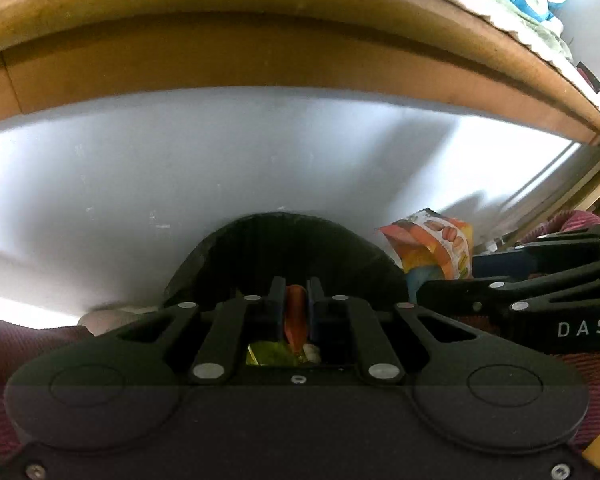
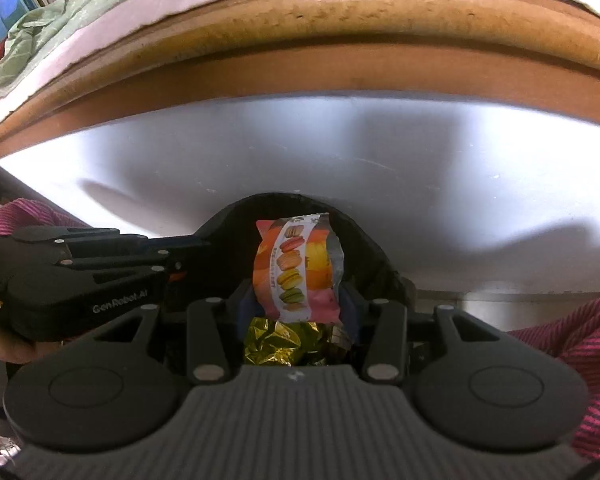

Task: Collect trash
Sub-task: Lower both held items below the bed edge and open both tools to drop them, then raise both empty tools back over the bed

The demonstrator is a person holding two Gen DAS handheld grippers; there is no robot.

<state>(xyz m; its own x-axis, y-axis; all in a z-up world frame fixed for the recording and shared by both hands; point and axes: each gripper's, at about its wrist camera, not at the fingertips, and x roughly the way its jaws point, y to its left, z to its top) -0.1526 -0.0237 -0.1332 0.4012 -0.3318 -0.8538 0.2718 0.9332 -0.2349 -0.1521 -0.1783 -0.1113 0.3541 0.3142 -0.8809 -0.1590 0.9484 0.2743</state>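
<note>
Your left gripper (image 1: 296, 312) has its jaws pressed onto a thin orange wrapper (image 1: 295, 314), held upright between the fingers. Your right gripper (image 2: 298, 300) has its jaws pinching a pink macaron snack packet (image 2: 296, 268), which stands upright above the black bin (image 2: 364, 236). In the left wrist view this packet sits at 3 o'clock of the left gripper. Gold foil trash (image 2: 276, 342) lies inside the bin, at 6 o'clock below the packet. The white floor (image 2: 420, 184) surrounds the bin, with the wooden bed frame (image 2: 300, 20) at 12 o'clock.
</note>
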